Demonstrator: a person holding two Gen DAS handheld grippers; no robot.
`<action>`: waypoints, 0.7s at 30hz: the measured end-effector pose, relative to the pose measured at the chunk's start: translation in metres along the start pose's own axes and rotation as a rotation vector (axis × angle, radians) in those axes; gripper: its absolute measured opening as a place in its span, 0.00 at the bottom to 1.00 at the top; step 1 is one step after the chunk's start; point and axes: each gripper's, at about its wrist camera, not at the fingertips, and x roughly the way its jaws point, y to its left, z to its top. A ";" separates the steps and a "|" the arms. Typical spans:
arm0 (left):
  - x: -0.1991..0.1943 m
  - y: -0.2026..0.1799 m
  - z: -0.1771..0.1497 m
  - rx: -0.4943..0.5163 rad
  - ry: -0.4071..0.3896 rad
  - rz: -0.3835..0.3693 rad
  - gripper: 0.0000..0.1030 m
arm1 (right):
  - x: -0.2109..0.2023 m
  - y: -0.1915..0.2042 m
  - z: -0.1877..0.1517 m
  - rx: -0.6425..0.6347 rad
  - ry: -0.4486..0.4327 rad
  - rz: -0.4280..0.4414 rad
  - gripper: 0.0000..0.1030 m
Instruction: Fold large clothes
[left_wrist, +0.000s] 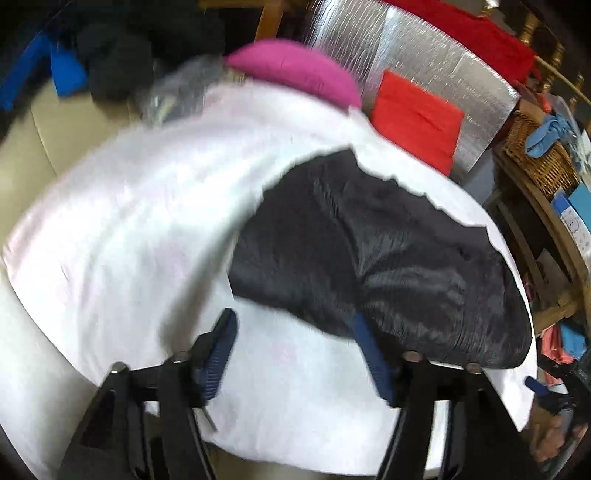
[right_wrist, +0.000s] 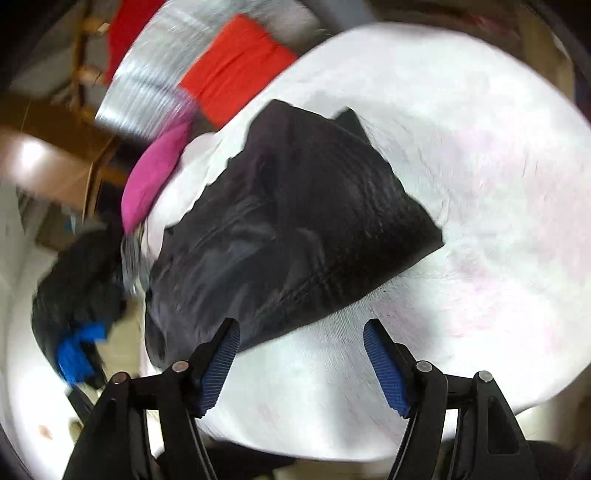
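- A dark quilted garment (left_wrist: 388, 258) lies partly folded on a white-covered counter (left_wrist: 129, 221), ahead of both grippers and pressed by neither.
- The left gripper (left_wrist: 295, 354) has its blue-padded fingers (left_wrist: 221, 350) spread wide and empty; the garment's near hem lies at the tip of the right-hand finger, which overlaps it in this view, though whether they touch cannot be told.
- In the right wrist view, the right gripper (right_wrist: 301, 356) also stands wide and empty; the cloth lies ahead and to its left, its lower edge just beyond the left fingertip (right_wrist: 225, 347).
- The garment's long axis appears to run diagonally, from the near edge by the fingers up towards a pink cushion (left_wrist: 295, 70) and a red cloth (left_wrist: 417, 118) at the far side.
- Judged from both views, each hand is about equally near the close hem, so a next fold would likely start from that edge.
- Motion blur smears both pictures; the garment's sleeves, collar and exact outline cannot be made out, and its far corner merges with clutter beside a dark heap (right_wrist: 81, 273).
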 end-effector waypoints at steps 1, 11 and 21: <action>-0.001 -0.002 0.008 0.003 -0.020 0.006 0.71 | -0.004 0.006 0.002 -0.026 -0.008 -0.004 0.71; 0.086 -0.040 0.105 0.033 -0.073 0.124 0.74 | 0.022 0.062 0.099 -0.228 -0.206 -0.114 0.71; 0.167 -0.085 0.157 0.168 -0.028 0.158 0.74 | 0.137 0.099 0.188 -0.376 -0.067 -0.316 0.71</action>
